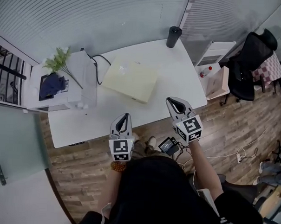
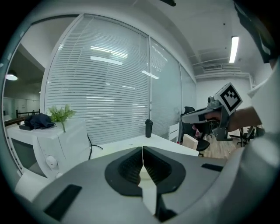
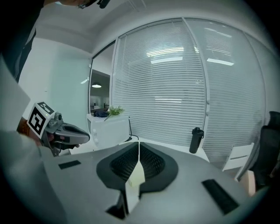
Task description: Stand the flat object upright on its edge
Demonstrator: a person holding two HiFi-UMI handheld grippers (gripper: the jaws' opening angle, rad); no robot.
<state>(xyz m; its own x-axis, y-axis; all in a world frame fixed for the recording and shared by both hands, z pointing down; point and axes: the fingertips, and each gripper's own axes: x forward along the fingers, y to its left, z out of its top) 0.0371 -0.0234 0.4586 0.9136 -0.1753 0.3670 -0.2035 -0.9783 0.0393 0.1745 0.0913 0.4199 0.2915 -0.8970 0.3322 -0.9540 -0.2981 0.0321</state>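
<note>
A flat pale-yellow pad (image 1: 131, 79) lies on the white table (image 1: 170, 64), toward its far middle. My left gripper (image 1: 123, 119) hovers over the table's near edge, shut with nothing in it, well short of the pad. My right gripper (image 1: 177, 106) is held over the near right part of the table, also shut and empty, a little to the right of the pad. In the left gripper view the jaws (image 2: 142, 164) meet in a line and the right gripper (image 2: 214, 113) shows at the right. In the right gripper view the jaws (image 3: 138, 162) are pressed together, with the left gripper (image 3: 57, 131) at the left.
A dark bottle (image 1: 173, 37) stands at the table's far corner. A white cabinet (image 1: 62, 82) with a plant (image 1: 59, 61) and a dark cloth stands at the left, a cable beside it. Black chairs (image 1: 252, 58) and a small side table (image 1: 216, 80) are at the right. Window blinds run behind.
</note>
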